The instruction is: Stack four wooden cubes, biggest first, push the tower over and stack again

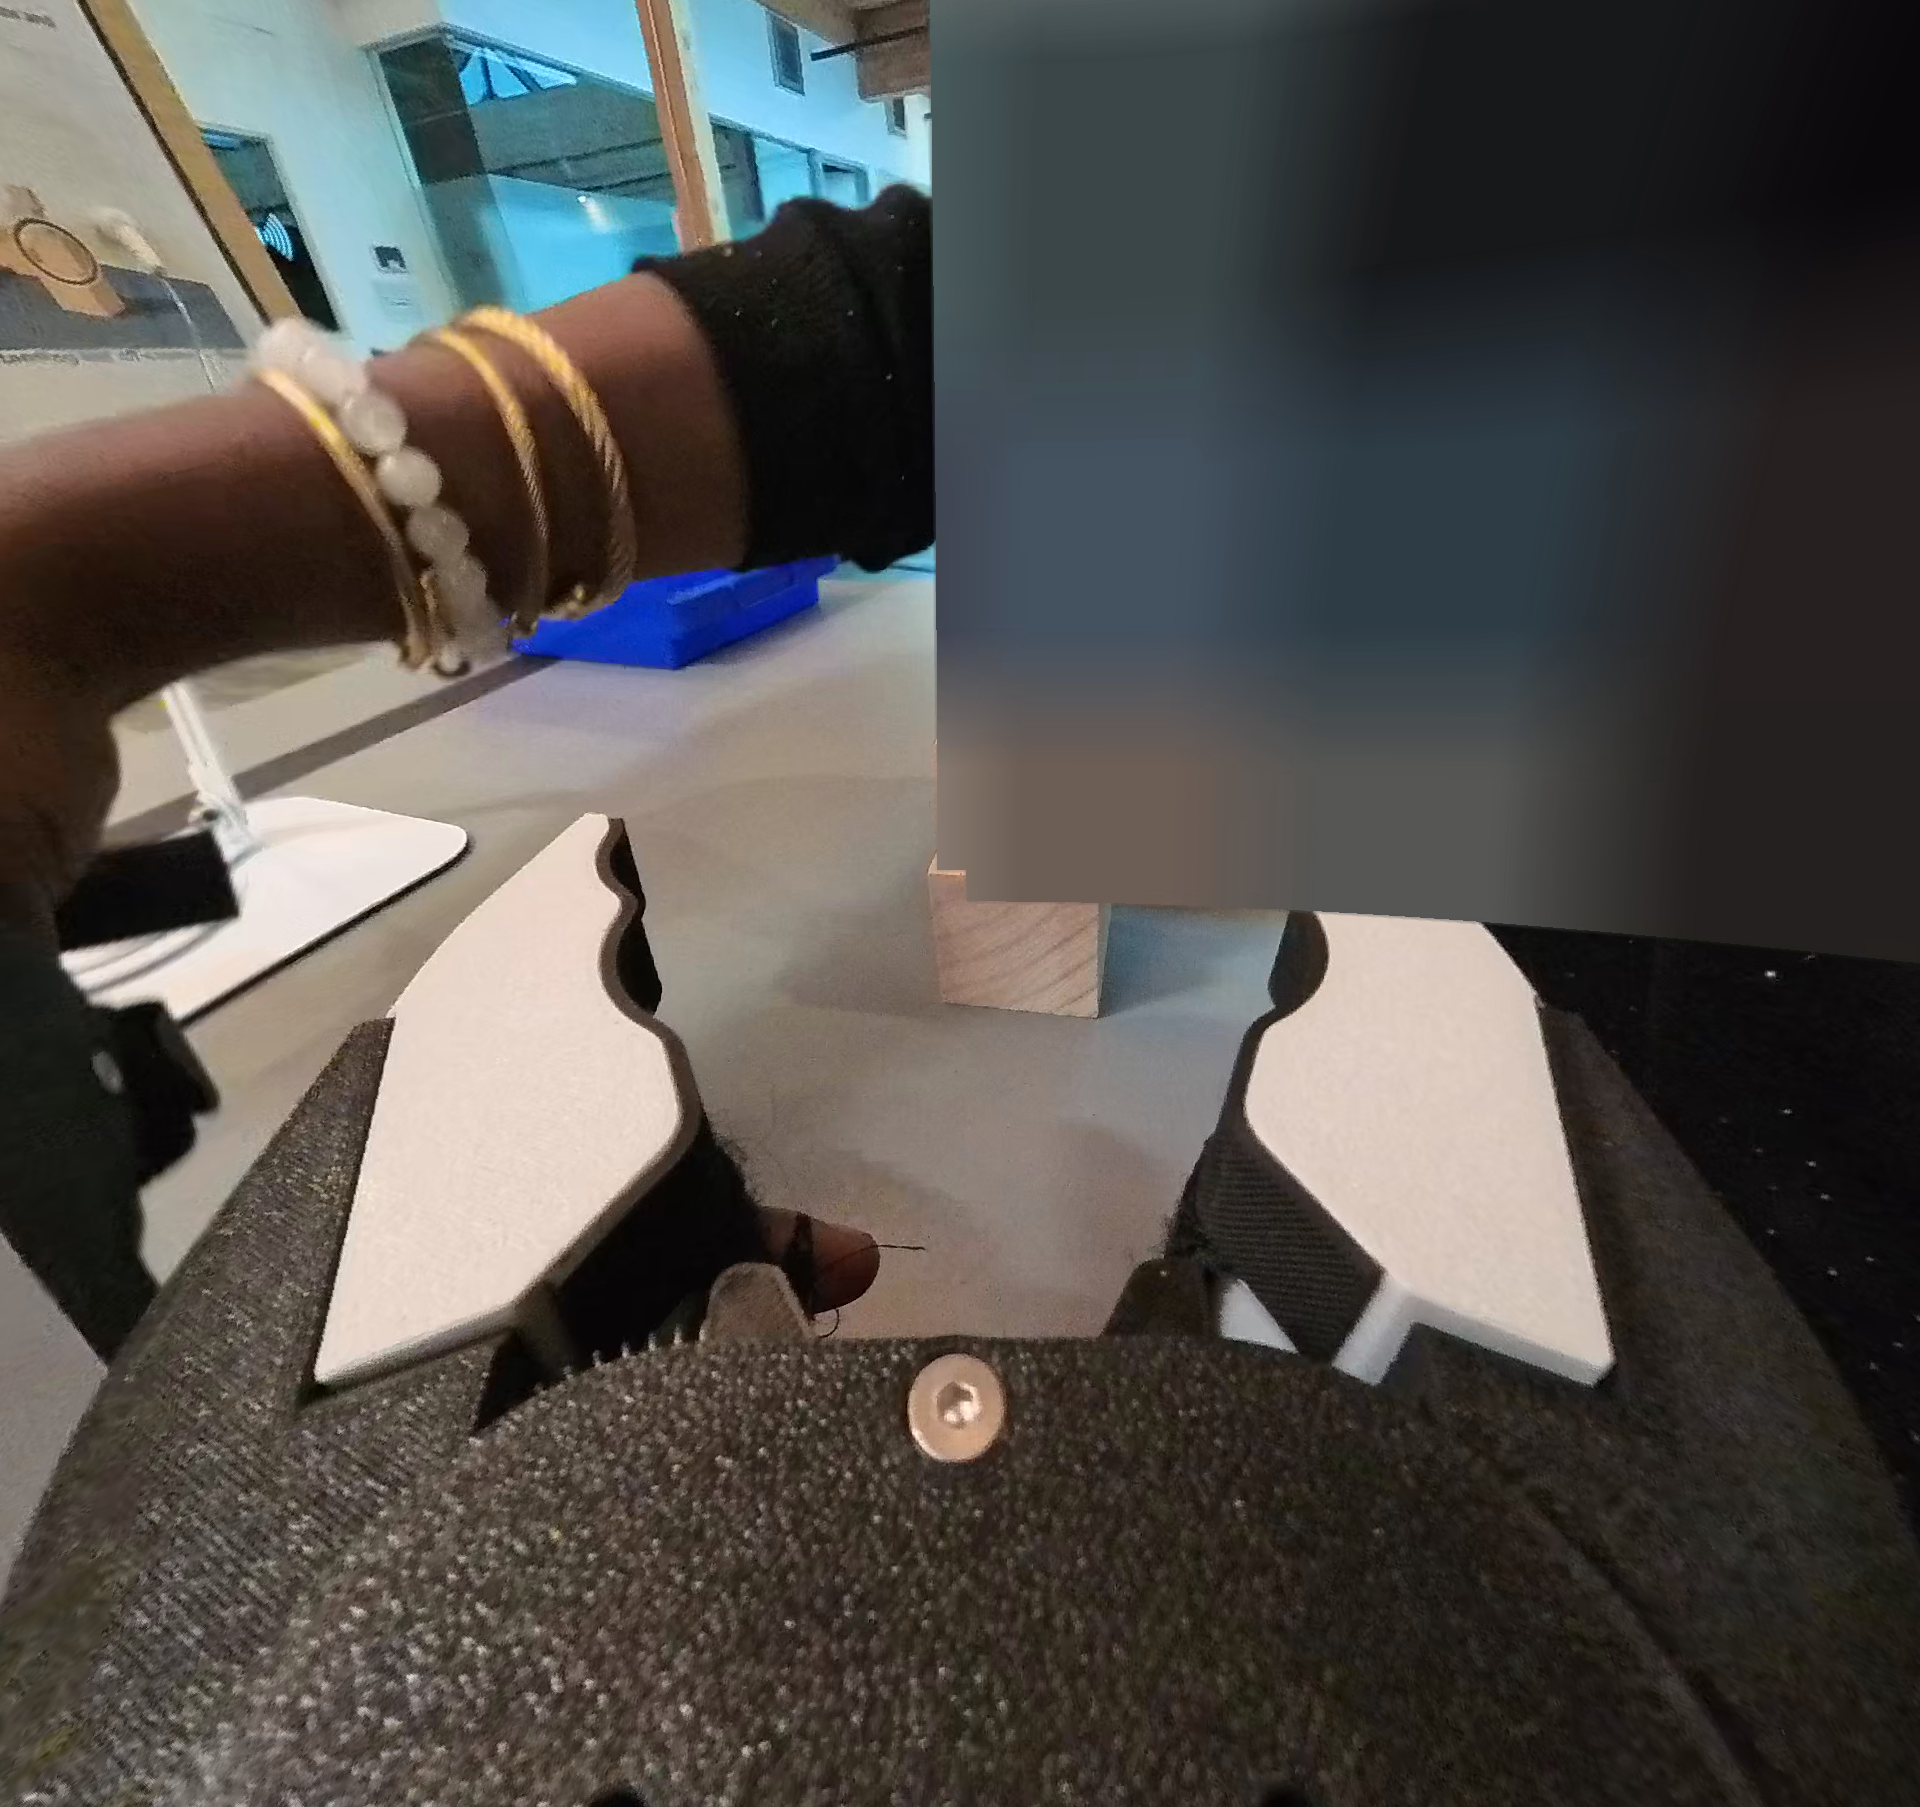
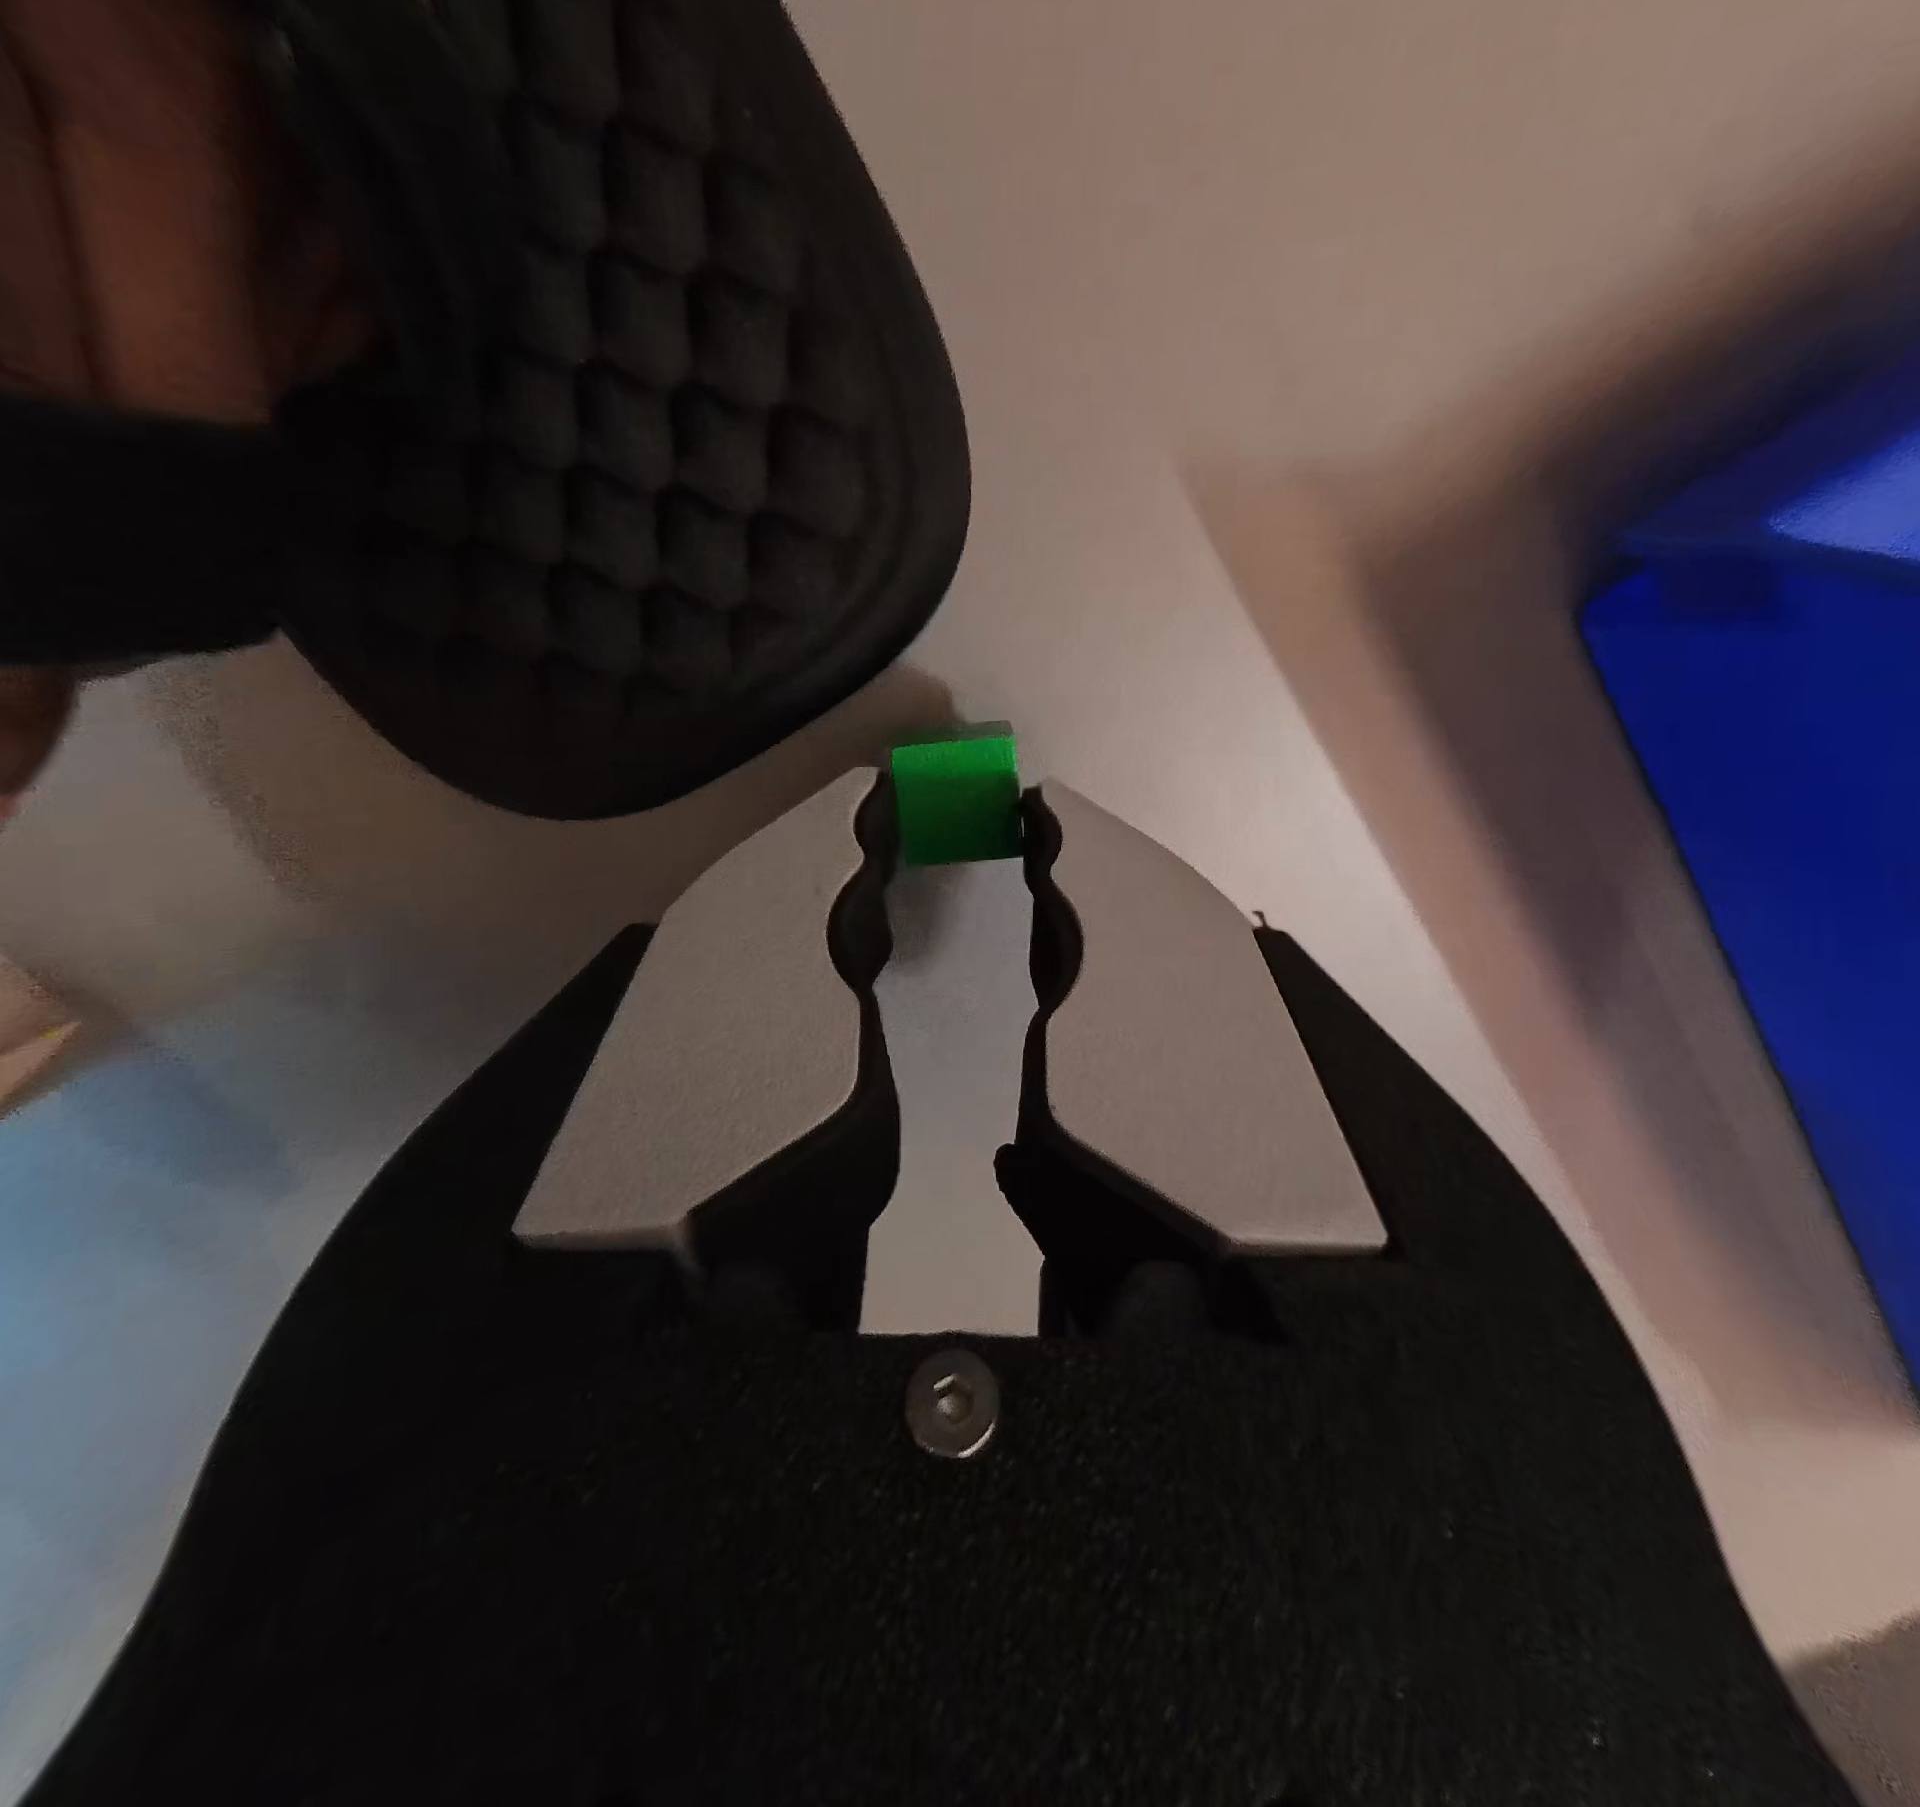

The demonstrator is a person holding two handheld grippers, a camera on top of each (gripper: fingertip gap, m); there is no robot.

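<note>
My right gripper (image 2: 956, 822) is shut on a small green cube (image 2: 951, 781); both dark pads press on its sides just above the pale table (image 2: 1143, 407). The black textured body of the other gripper (image 2: 623, 355), held by a hand, is close to the upper left of the cube. My left gripper (image 1: 961, 884) is wide open and empty, low over the grey table (image 1: 779, 822). A light wooden block (image 1: 1018, 957) stands ahead between its fingers, apart from both pads. Its top and the right fingertip are hidden by a blurred patch.
A person's arm (image 1: 416, 490) with bracelets and a black sleeve crosses the left wrist view. A blue bin (image 1: 675, 614) sits farther back on the table and shows at the right edge of the right wrist view (image 2: 1766, 822). A white stand base (image 1: 312, 874) lies to the left.
</note>
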